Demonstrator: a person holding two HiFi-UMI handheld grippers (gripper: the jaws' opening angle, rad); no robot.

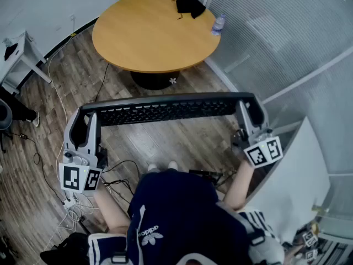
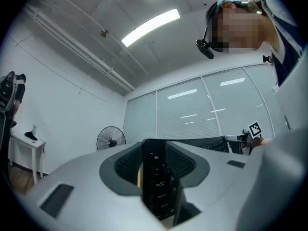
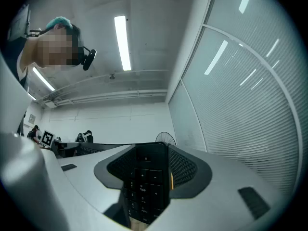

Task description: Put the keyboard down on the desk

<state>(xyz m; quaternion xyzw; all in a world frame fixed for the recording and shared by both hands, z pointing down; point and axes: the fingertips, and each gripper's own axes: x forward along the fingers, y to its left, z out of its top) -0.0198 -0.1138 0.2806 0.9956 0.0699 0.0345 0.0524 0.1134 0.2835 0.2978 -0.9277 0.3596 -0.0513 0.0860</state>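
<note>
A long black keyboard (image 1: 165,110) hangs level in the air above the wooden floor, held by its two ends. My left gripper (image 1: 83,119) is shut on its left end and my right gripper (image 1: 251,109) on its right end. In the left gripper view the keyboard (image 2: 156,189) fills the gap between the grey jaws of the left gripper (image 2: 155,162). In the right gripper view its number-pad end (image 3: 143,189) sits the same way in the right gripper (image 3: 151,166). The round wooden desk (image 1: 154,37) stands a short way beyond the keyboard.
On the desk's far right lie a black cloth item (image 1: 190,5) and a water bottle (image 1: 218,24). A glass partition (image 1: 287,54) runs along the right. A white side table (image 1: 16,51) stands at the left. Cables (image 1: 74,206) trail on the floor by my left side.
</note>
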